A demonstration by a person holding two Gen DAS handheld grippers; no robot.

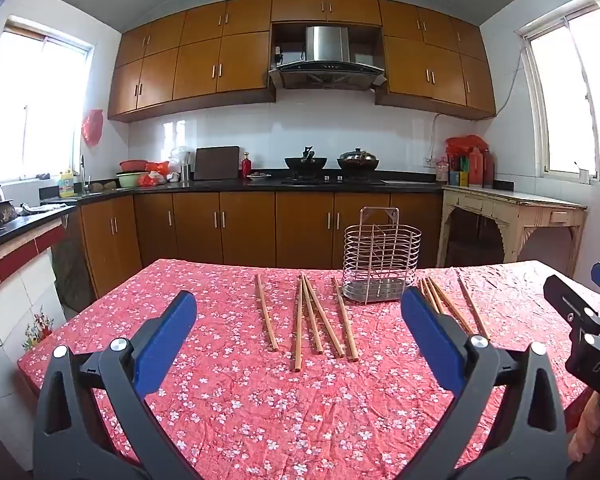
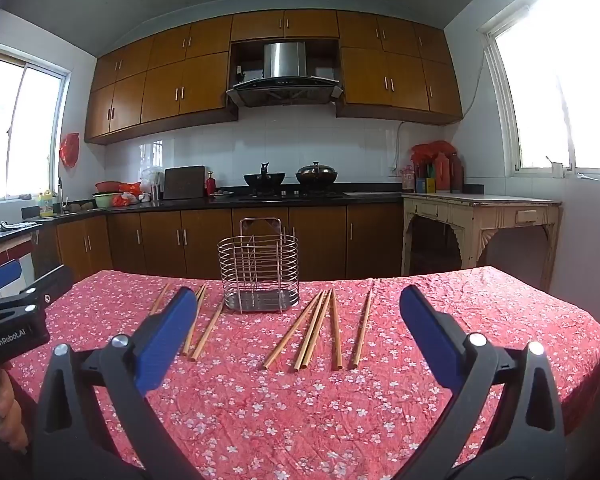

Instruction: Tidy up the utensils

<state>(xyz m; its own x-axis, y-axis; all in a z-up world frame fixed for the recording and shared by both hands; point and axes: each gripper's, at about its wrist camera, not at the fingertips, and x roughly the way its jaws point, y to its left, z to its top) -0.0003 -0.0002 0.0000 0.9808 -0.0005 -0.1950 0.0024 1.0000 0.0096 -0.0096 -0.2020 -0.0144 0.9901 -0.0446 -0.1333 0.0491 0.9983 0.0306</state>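
Observation:
A wire utensil holder (image 1: pixel 381 260) (image 2: pixel 259 266) stands empty near the far edge of a table under a red flowered cloth (image 1: pixel 260 400) (image 2: pixel 300 408). Several wooden chopsticks (image 1: pixel 312 316) lie flat to its left, and another group (image 2: pixel 320 328) lies to its right. My left gripper (image 1: pixel 299 314) hovers open above the near part of the table, short of the left group. My right gripper (image 2: pixel 299 310) is also open, short of the right group. Nothing sits between either pair of blue pads (image 1: pixel 164 340) (image 2: pixel 430 336).
Beyond the table runs a dark counter with brown cabinets (image 1: pixel 260 228), two woks on a stove (image 1: pixel 332 162) and a range hood above. A pale wooden side table (image 2: pixel 480 220) stands at the right wall. A person's hand (image 2: pixel 8 412) holds the left gripper's handle.

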